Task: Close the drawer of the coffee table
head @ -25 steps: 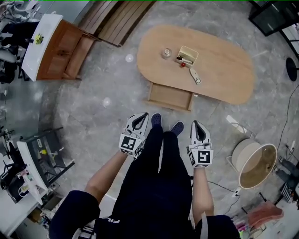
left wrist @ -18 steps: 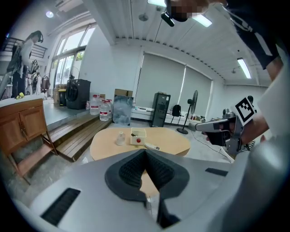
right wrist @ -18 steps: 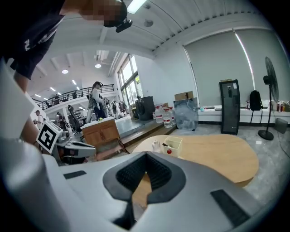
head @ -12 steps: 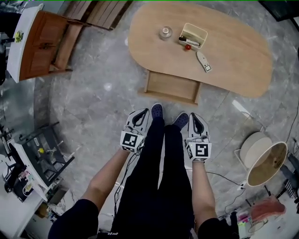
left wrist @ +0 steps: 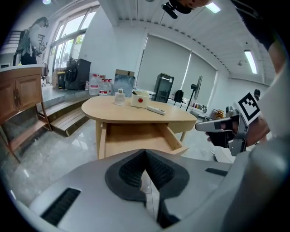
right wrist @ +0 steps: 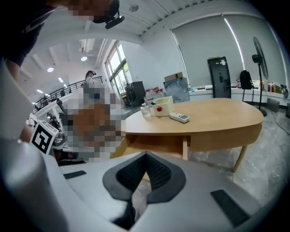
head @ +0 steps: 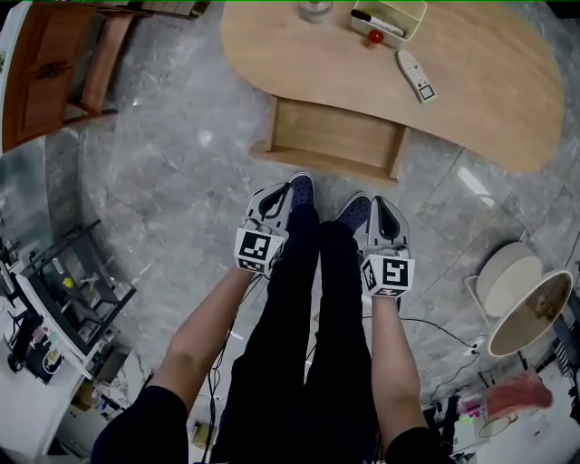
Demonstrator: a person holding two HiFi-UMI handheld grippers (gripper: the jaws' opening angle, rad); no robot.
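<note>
An oval wooden coffee table [head: 507,100] stands ahead of me, its drawer [head: 337,138] pulled out toward my feet and showing nothing inside. The same open drawer [left wrist: 136,137] fills the middle of the left gripper view and drawer [right wrist: 156,144] sits under the tabletop in the right gripper view. My left gripper [head: 275,201] and right gripper [head: 381,217] hang side by side at hip height, a short step back from the drawer front. Both have their jaws pressed together with nothing held.
On the tabletop lie a remote [head: 416,74], a cream box [head: 390,14] with a marker and red ball, and a glass jar [head: 315,9]. A wooden cabinet [head: 50,68] stands far left, a metal rack [head: 68,299] near left, a round basket [head: 535,313] at right.
I have walked toward the coffee table; it and the open drawer have come much closer. Both grippers keep their place at my sides, still shut.
</note>
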